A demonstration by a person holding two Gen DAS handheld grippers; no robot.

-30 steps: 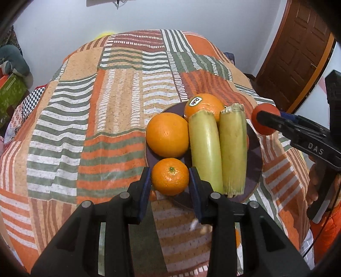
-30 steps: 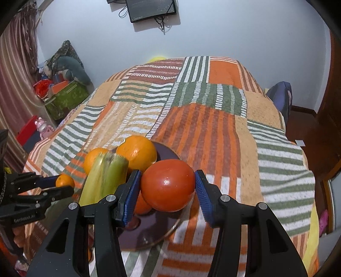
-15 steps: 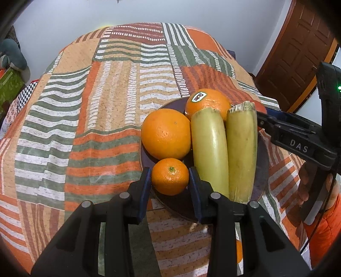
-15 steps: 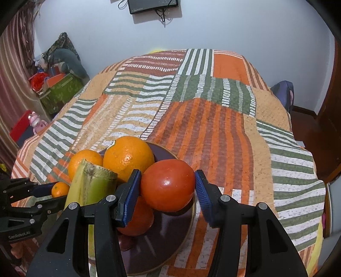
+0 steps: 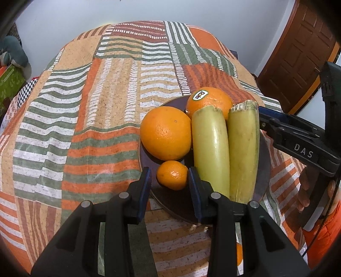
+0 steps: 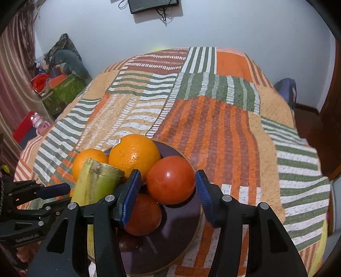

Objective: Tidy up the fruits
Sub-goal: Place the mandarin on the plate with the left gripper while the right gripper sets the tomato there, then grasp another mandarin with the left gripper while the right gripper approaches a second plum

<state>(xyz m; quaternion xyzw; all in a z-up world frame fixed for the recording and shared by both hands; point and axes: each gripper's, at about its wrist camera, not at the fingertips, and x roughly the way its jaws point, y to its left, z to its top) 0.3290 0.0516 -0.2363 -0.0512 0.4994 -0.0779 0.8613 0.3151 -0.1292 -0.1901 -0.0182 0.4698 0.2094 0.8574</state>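
A dark round plate (image 5: 183, 204) (image 6: 177, 234) sits on a striped patchwork bedspread. It holds two large oranges (image 5: 166, 133) (image 6: 134, 155), two pale green banana pieces (image 5: 211, 149) (image 6: 96, 183) and a tomato (image 6: 142, 215). My left gripper (image 5: 170, 181) is open around a small mandarin (image 5: 172, 174) that rests on the plate's near edge. My right gripper (image 6: 168, 189) is open around a second red tomato (image 6: 170, 179) that sits on the plate, with small gaps at both pads. The right gripper also shows in the left wrist view (image 5: 275, 121), and the left gripper in the right wrist view (image 6: 49, 194).
The bedspread (image 5: 96, 106) covers the bed in both views. A brown door (image 5: 298, 53) stands at the right. A green box with soft toys (image 6: 61, 89) sits at the bed's left side. A screen (image 6: 153, 4) hangs on the far wall.
Both grippers have lowered onto the plate and opened. The mandarin and the tomato now rest on the plate, free of the pads.
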